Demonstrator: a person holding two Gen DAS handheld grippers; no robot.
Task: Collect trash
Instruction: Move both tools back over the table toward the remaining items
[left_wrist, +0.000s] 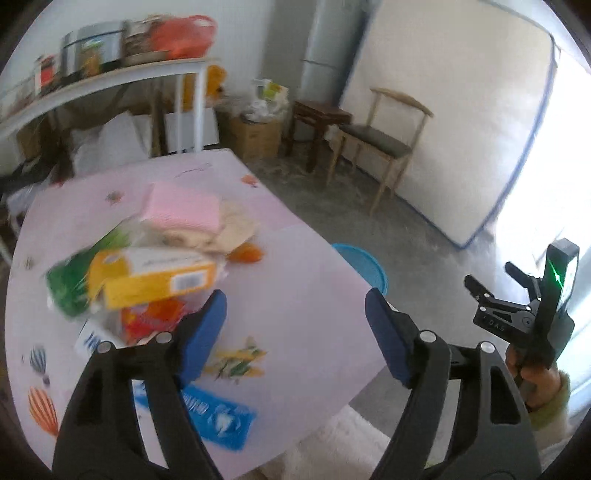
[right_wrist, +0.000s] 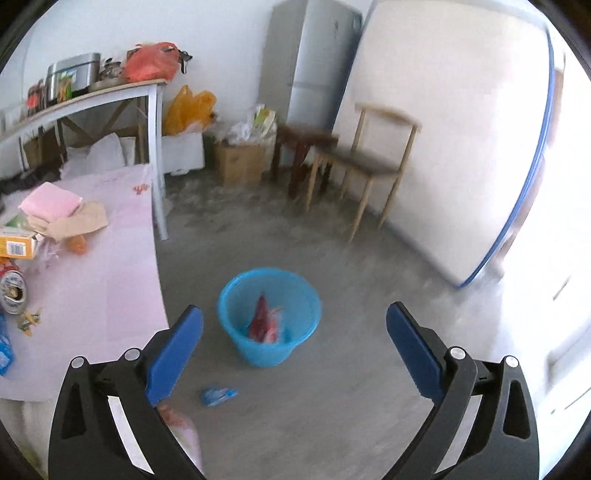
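L gripper (left_wrist: 295, 332) spread wide, nothing between the blue pads; it hangs over the near part of the pink table (left_wrist: 303, 266). Trash pile (left_wrist: 147, 266) sits up-left of its L finger: yellow box (left_wrist: 155, 277) on top, green bag (left_wrist: 70, 291) to the box's left, red wrapper (left_wrist: 155, 317) just under the box, touching-close to the L pad in the view. Pink pack (left_wrist: 184, 206) and brown paper (left_wrist: 236, 229) lie farther ahead, small orange item (left_wrist: 247, 253) beside them. Blue wrapper (left_wrist: 218, 417) lies flat on the table right below the L finger. Bin (left_wrist: 365, 262) only partly seen, past the table edge, just ahead of the R finger.

R gripper (right_wrist: 295, 347) also released, empty, jaws at full spread. Seen from the L cam it's off to the right, held by a hand (left_wrist: 535, 376). Bin (right_wrist: 267, 317) stands on the floor dead ahead between its fingers, w/ red trash (right_wrist: 264, 321) inside. A blue scrap (right_wrist: 218, 396) lies on the floor nearer, just right of the L finger, outside the bin. Table (right_wrist: 110, 295) is to its left; a can (right_wrist: 13, 291) lies there at far left. Views blurred.
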